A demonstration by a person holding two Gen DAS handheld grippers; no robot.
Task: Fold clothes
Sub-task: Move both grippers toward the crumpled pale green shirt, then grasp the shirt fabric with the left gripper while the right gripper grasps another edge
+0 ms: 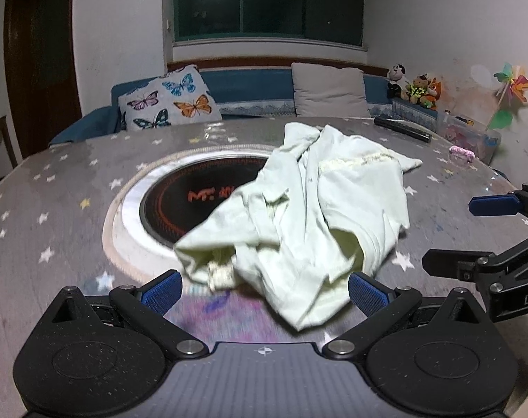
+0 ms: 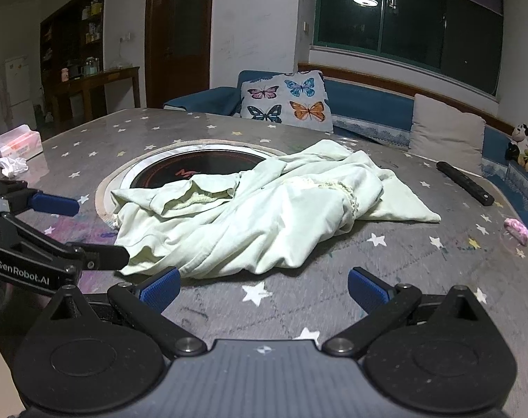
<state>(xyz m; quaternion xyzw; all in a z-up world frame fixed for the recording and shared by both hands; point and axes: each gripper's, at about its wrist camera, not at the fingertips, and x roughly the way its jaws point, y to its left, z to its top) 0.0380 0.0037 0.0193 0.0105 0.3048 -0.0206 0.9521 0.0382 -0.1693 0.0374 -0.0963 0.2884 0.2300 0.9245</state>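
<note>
Garment (image 2: 257,216) crumpled on table (image 2: 403,271), both jaws spread, tissue box (image 2: 20,141) only in right view.

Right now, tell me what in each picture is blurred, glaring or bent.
Left wrist view: motion blur smears the near tabletop and the pale green garment; the window mirrors a ceiling lamp. Right wrist view: sharper, slight smear on the tabletop's near edge; the same lamp reflection; fisheye bends the window frame and table rim in both.
</note>
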